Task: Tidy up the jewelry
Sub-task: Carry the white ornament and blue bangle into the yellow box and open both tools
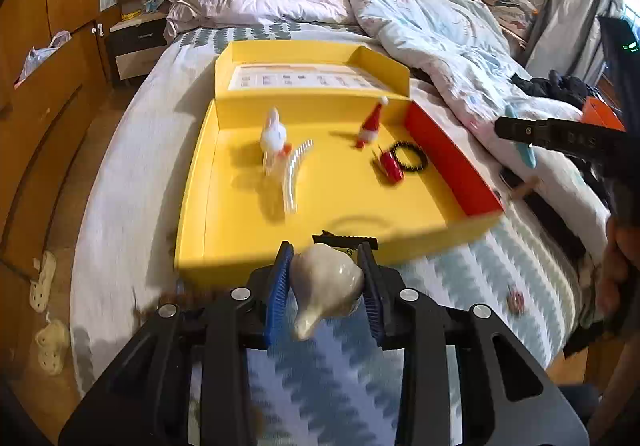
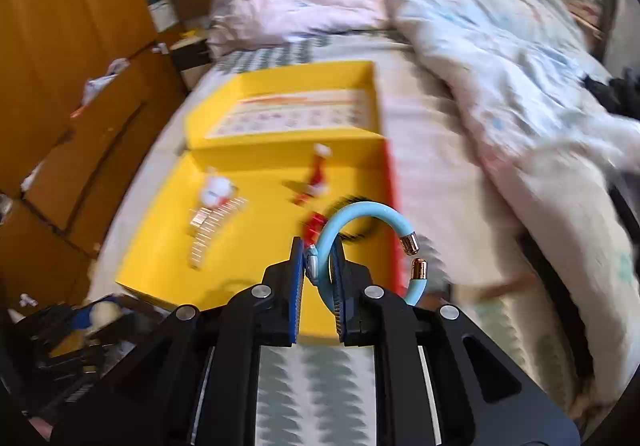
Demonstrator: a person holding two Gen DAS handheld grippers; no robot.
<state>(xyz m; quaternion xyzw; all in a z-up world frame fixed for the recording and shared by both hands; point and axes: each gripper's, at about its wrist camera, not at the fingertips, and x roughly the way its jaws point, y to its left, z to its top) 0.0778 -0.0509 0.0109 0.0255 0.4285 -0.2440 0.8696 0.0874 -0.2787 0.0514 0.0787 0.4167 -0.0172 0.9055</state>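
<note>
The left tool [image 1: 326, 278] is squeezing a big shell [image 1: 326, 282] just near the yellow box [image 1: 240, 246] on the bed [image 1: 460, 278]. The right tool [image 2: 318, 270] pinches a blue bracelet [image 2: 360, 212] over the box, likely to drop it in with the other trinkets

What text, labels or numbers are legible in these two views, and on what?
None can be quoted.
Printed sheet inside the yellow box lid: orange header and rows of small print, too small in the left wrist view, motion-blurred in the right.
Dark device at far right: a green lit mark, not readable.
Shell and blue bracelet: no markings seen.
</note>
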